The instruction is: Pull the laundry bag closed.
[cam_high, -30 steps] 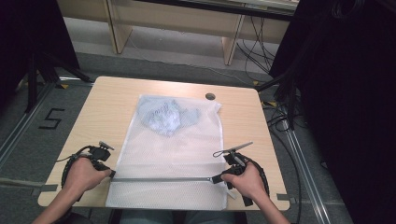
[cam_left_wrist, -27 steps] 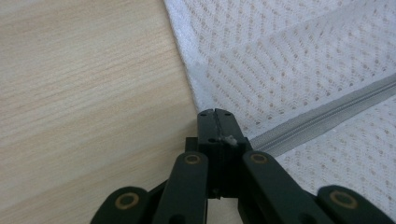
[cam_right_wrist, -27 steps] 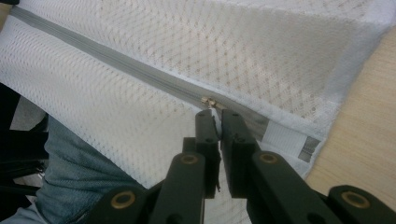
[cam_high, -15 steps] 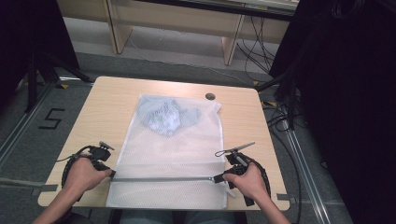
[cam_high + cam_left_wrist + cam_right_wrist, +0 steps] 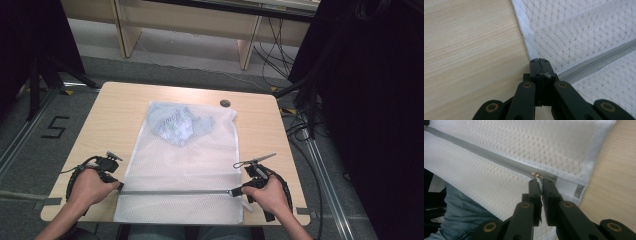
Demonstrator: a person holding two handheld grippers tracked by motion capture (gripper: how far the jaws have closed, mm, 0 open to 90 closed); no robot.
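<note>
**Mesh laundry bag zipped shut, both ends pinched**

Mesh laundry bag (image 5: 182,170) lies flat down the middle of the tabletop (image 5: 115,120), its near end hanging just over the near edge, its grey zipper (image 5: 175,191) running across it close to that edge. At the zipper's left end the left gripper (image 5: 116,184) has its jaws pressed together on the bag's edge. At the right end the right gripper (image 5: 240,190) has its jaws clamped on the small metal zipper pull (image 5: 535,174).

The risk, as I judge it, is in the pull – it is tiny and held only at the jaw tips, so a sideways tug could slip it free. If both hands draw apart too hard, the thin mesh could pucker or drag the whole bag off the near edge, since nothing else weighs that end down.

The right gripper view shows the pull at the zipper's stop and a blue-jeaned leg (image 5: 459,212) below the overhanging mesh; the left gripper view shows a scrap of white fabric caught between its jaws. The high view alone gives the far end – a bundled pale blue garment (image 5: 177,125) inside the bag, and a round grommet (image 5: 225,103) near the tabletop's far edge.
</note>
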